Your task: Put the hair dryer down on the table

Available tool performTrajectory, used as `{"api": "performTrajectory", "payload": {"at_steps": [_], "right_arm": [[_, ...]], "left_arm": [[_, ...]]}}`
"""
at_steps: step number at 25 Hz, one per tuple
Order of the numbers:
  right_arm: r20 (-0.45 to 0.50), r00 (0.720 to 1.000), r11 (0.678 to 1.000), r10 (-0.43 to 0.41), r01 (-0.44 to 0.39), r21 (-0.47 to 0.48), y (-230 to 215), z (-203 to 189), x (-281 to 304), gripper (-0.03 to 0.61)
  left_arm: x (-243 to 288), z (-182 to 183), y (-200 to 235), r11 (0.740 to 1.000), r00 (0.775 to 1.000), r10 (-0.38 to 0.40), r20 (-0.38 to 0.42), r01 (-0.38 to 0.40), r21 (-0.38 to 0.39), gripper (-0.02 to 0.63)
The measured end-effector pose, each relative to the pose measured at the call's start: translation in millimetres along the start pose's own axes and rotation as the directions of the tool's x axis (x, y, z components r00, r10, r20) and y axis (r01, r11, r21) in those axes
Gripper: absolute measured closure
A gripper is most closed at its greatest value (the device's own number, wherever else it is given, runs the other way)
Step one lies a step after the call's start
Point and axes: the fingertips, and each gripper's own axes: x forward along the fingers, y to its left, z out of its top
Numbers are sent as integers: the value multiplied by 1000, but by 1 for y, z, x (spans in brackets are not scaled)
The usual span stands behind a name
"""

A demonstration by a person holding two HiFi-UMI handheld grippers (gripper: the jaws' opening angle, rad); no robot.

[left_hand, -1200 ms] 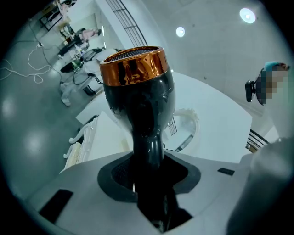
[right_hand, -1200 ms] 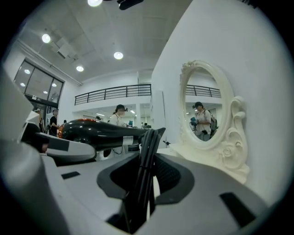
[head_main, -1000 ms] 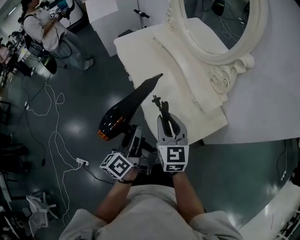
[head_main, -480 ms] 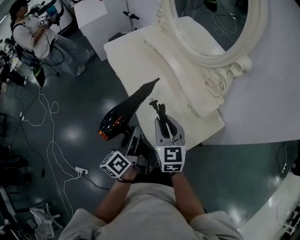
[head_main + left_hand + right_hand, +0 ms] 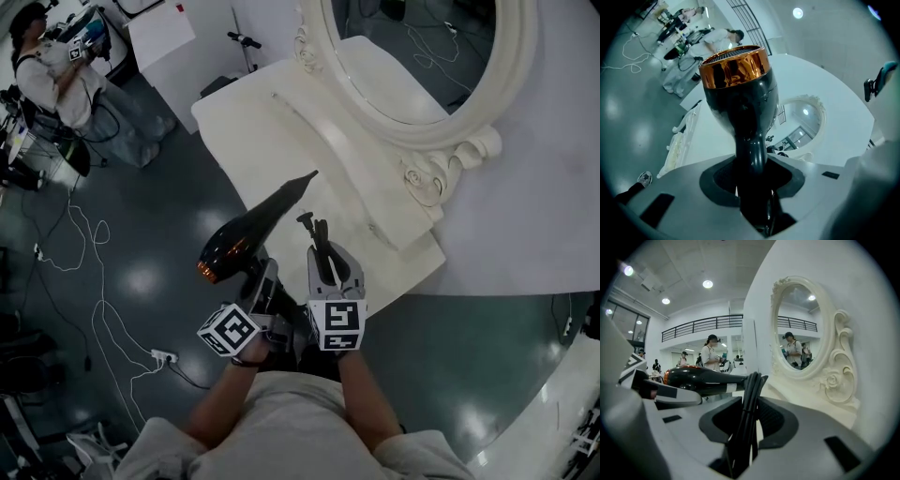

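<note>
Black with a copper rear, the hair dryer point(image 5: 248, 228) hangs in the air, its handle gripped by my left fingers point(image 5: 269, 279). My right fingers point(image 5: 345, 267) clamp its folded cord point(image 5: 315, 232). The long axis points nozzle-first toward the white surface point(image 5: 272, 122) ahead, which I judge nearer my right hand. No brand is readable.

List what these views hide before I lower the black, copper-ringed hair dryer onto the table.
Left gripper view: the nozzle of the black hair dryer with the copper rear ring, behind its own body.
Head view: its height above the white table; looking steeply down shows no gap.
Right gripper view: the bundled black cord's lower end, inside the right gripper.
Head view: the dryer handle's end, covered by the left gripper.
</note>
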Motion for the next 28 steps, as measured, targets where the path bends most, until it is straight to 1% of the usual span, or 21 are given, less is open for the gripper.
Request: {"api": "performTrajectory", "payload": {"at_steps": [7, 13, 16, 21, 25, 28], "right_arm": [[-42, 999, 999, -17, 19, 33, -4, -13, 24, 469], [-83, 996, 997, -23, 29, 74, -6, -22, 53, 469], [-103, 994, 996, -30, 39, 81, -6, -26, 63, 469], [-144, 989, 995, -43, 56, 84, -10, -37, 83, 469], [-179, 982, 993, -58, 74, 87, -17, -43, 99, 469], [-201, 977, 992, -66, 85, 91, -21, -46, 112, 468]], "left_arm": [[21, 2, 20, 999, 997, 36, -61, -37, -1, 468], [40, 14, 44, 996, 990, 90, -110, -89, 14, 468], [50, 15, 52, 994, 985, 106, -138, -106, 5, 468], [69, 16, 71, 990, 973, 144, -179, -144, 14, 468], [87, 15, 88, 982, 959, 185, -216, -189, 5, 468], [99, 16, 99, 975, 946, 219, -239, -221, 19, 468]]}}
